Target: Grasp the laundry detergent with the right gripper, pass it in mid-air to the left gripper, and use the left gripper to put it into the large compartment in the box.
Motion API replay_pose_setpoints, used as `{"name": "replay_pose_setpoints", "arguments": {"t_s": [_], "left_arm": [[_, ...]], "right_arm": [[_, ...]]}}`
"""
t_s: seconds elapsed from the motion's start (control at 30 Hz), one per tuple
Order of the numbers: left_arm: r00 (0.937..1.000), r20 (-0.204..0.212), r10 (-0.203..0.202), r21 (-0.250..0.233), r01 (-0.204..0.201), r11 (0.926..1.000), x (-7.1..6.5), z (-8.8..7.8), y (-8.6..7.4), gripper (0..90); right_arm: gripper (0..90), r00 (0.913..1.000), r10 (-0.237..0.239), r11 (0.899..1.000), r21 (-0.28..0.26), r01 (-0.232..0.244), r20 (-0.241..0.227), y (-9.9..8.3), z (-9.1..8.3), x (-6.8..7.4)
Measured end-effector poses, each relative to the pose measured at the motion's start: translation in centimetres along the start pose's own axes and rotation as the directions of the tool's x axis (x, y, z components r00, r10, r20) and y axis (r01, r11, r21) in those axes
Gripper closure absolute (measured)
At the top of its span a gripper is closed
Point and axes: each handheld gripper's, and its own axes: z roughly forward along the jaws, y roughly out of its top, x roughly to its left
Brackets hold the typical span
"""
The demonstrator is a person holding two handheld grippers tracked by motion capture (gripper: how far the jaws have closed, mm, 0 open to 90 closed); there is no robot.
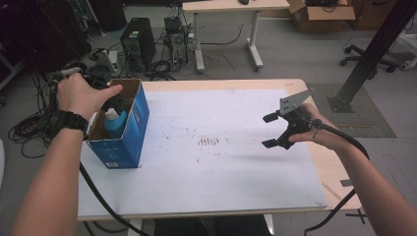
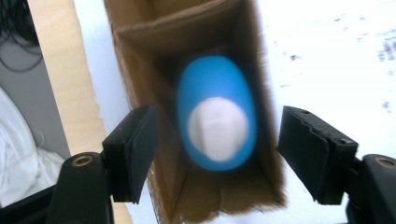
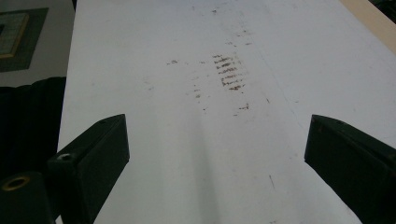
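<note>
A blue bottle (image 1: pixel 115 124) with a white cap stands upright inside an open blue cardboard box (image 1: pixel 130 132) at the table's left side. My left gripper (image 1: pixel 113 103) points down into the box's mouth, just above the bottle. In the left gripper view the bottle (image 2: pixel 216 84) sits below and between the jaws, blurred, inside the brown box walls (image 2: pixel 140 56). The left gripper (image 2: pixel 215 135) is open, its pads clear of the bottle. My right gripper (image 1: pixel 269 131) hovers over the right half of the table, open and holding nothing; in its own view the right gripper (image 3: pixel 215 158) looks along the bare sheet.
A white sheet (image 1: pixel 216 167) with brown scuff marks (image 1: pixel 208 141) covers the wooden table (image 1: pixel 334 172). Behind the table on the floor are computer towers (image 1: pixel 137 42), tangled cables, another desk (image 1: pixel 226 29) and a black post (image 1: pixel 373 49) at the right.
</note>
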Motion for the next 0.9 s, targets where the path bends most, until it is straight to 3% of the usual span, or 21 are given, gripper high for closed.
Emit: {"name": "replay_pose_setpoints", "arguments": {"t_s": [0.17, 0.23, 0.27, 0.3, 0.33, 0.37, 0.4, 0.47, 0.5, 0.57, 0.6, 0.63, 0.67, 0.7, 0.73, 0.77, 0.87, 0.9], "left_arm": [[0.9983, 0.001, 0.058, -0.051, -0.058, 0.9971, -1.6, -1.7, 0.4, 25.2], [0.9927, 0.038, 0.114, -0.073, -0.111, 0.9911, -3.0, -2.3, 0.7, 22.4], [0.9927, 0.038, 0.114, -0.073, -0.111, 0.9911, -3.0, -2.3, 0.7, 22.0], [0.9900, 0.053, 0.131, -0.080, -0.127, 0.9887, -3.5, -2.4, 0.8, 22.0], [0.9827, 0.074, 0.170, -0.090, -0.163, 0.9825, -4.6, -2.4, 1.0, 20.3], [0.9827, 0.074, 0.170, -0.090, -0.163, 0.9825, -4.6, -2.4, 1.0, 19.0], [0.9725, 0.092, 0.214, -0.093, -0.206, 0.9741, -5.8, -2.2, 1.2, 18.3], [0.9581, 0.112, 0.264, -0.109, -0.252, 0.9617, -7.1, -1.8, 1.4, 17.3], [0.9581, 0.112, 0.264, -0.109, -0.252, 0.9617, -7.1, -1.8, 1.4, 17.3], [0.9475, 0.117, 0.297, -0.119, -0.284, 0.9515, -8.3, -1.5, 1.5, 15.0], [0.9360, 0.121, 0.331, -0.112, -0.318, 0.9415, -9.6, -1.1, 1.6, 13.2], [0.9300, 0.130, 0.344, -0.111, -0.331, 0.9372, -10.1, -0.8, 1.7, 11.8], [0.9300, 0.130, 0.344, -0.111, -0.331, 0.9372, -10.1, -0.8, 1.7, 10.9], [0.9190, 0.145, 0.367, -0.105, -0.355, 0.9292, -11.2, -0.3, 1.8, 10.5], [0.9190, 0.145, 0.367, -0.105, -0.355, 0.9292, -11.2, -0.3, 1.8, 9.5], [0.9106, 0.152, 0.384, -0.111, -0.371, 0.9221, -12.0, 0.2, 1.9, 9.0], [0.8971, 0.169, 0.408, -0.109, -0.395, 0.9123, -13.3, 1.2, 1.9, 7.1], [0.8971, 0.169, 0.408, -0.109, -0.395, 0.9123, -13.3, 1.2, 1.9, 6.7]], "right_arm": [[6.8, 1.0000, 0.002, 1.000, -0.001, -0.002, 0.009, 0.0, -0.3, 0.1], [6.9, 0.9999, 0.002, 1.000, -0.001, -0.002, 0.014, 0.0, -0.6, 0.2], [6.9, 0.9999, -0.001, 1.000, 0.000, 0.001, 0.015, 0.0, -0.7, 0.3], [6.9, 0.9999, -0.001, 1.000, 0.000, 0.001, 0.015, 0.0, -0.7, 0.3], [6.9, 0.9998, -0.003, 1.000, 0.000, 0.003, 0.018, 0.1, -0.8, 0.4], [6.9, 0.9998, -0.003, 1.000, 0.000, 0.003, 0.018, 0.1, -0.8, 0.4], [6.8, 0.9998, -0.002, 1.000, -0.001, 0.002, 0.021, 0.2, -1.0, 0.5], [6.8, 0.9998, -0.003, 1.000, -0.003, 0.004, 0.021, 0.2, -1.1, 0.6], [6.8, 0.9998, -0.005, 1.000, -0.002, 0.005, 0.022, 0.3, -1.1, 0.6], [6.8, 0.9998, -0.003, 1.000, 0.000, 0.003, 0.021, 0.3, -1.2, 0.6], [6.8, 0.9997, -0.003, 1.000, 0.000, 0.003, 0.023, 0.3, -1.2, 0.6], [6.8, 0.9997, 0.001, 1.000, 0.000, -0.001, 0.025, 0.3, -1.2, 0.5], [6.8, 0.9997, 0.001, 1.000, 0.000, -0.001, 0.025, 0.3, -1.2, 0.5], [6.8, 0.9997, 0.000, 1.000, 0.000, 0.000, 0.025, 0.3, -1.2, 0.5], [6.8, 0.9997, 0.000, 1.000, 0.000, 0.000, 0.025, 0.3, -1.2, 0.5], [6.8, 0.9997, 0.000, 1.000, 0.001, -0.001, 0.024, 0.2, -1.2, 0.5], [6.8, 0.9997, 0.000, 1.000, 0.003, 0.000, 0.023, 0.2, -1.1, 0.5], [6.8, 0.9997, 0.000, 1.000, 0.003, 0.000, 0.023, 0.2, -1.1, 0.5]]}}
